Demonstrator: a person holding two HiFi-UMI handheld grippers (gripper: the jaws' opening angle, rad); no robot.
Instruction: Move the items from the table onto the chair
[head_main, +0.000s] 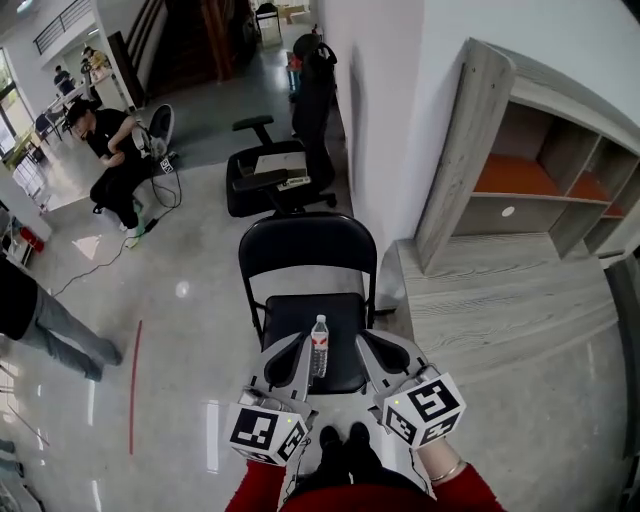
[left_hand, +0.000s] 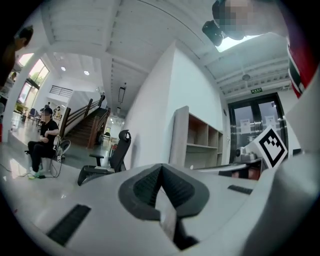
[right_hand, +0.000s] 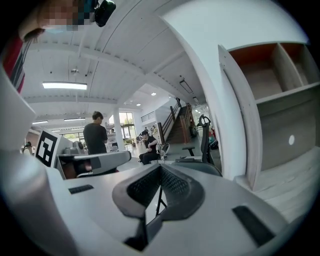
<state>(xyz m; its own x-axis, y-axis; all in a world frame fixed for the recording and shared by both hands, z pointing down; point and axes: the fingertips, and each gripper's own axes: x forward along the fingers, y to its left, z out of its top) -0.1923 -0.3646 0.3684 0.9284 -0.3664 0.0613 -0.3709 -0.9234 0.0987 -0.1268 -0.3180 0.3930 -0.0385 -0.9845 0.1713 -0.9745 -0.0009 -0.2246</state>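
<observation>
A clear water bottle (head_main: 319, 345) with a white cap stands upright on the seat of a black folding chair (head_main: 300, 250). Both grippers are held low in front of the person's lap, at the chair's near edge. My left gripper (head_main: 299, 347) is just left of the bottle and my right gripper (head_main: 369, 343) just right of it; neither touches it. In the left gripper view the dark pads (left_hand: 145, 187) meet at their tips with nothing between them. The right gripper's pads (right_hand: 177, 187) also meet, empty. Both gripper views look out over the room, and neither shows the bottle.
A pale wooden shelf unit (head_main: 540, 170) and a low wooden platform (head_main: 500, 300) lie to the right of the chair. A black office chair (head_main: 275, 175) stands behind it. A seated person (head_main: 110, 150) and another person's legs (head_main: 55, 325) are at the left on the glossy floor.
</observation>
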